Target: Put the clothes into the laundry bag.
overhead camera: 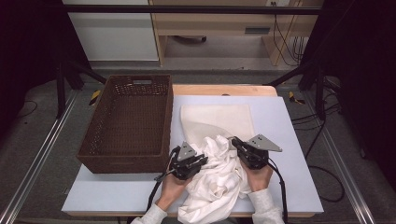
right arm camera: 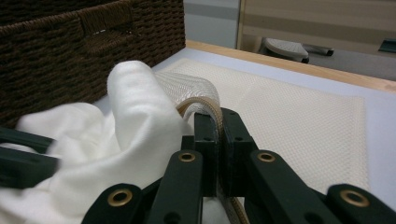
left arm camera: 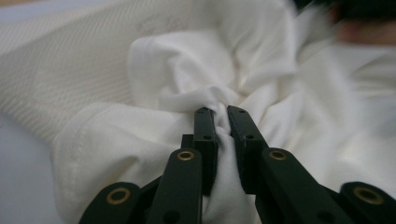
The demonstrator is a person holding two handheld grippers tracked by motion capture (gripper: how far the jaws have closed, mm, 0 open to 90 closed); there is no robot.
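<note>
Crumpled white garment [overhead camera: 217, 179] at table [overhead camera: 289, 140] front edge. Wicker basket [overhead camera: 128, 121] w/ nothing visible inside, left. Left tool [overhead camera: 201, 161] pinched on garment fold; right tool [overhead camera: 235, 141] clamped on beige mat [overhead camera: 217, 120] edge.

Landmark: wicker basket [overhead camera: 128, 121], on the left part of the table [overhead camera: 289, 154]. Its tall right wall blocks level passage leftward; open top gives access from above. Just right of basket: flat woven mat [overhead camera: 219, 120], low, passable over. Crumpled white cloth [overhead camera: 217, 177] heaps near the basket's front right corner, between both grippers. Far right of basket: bare tabletop, free.
</note>
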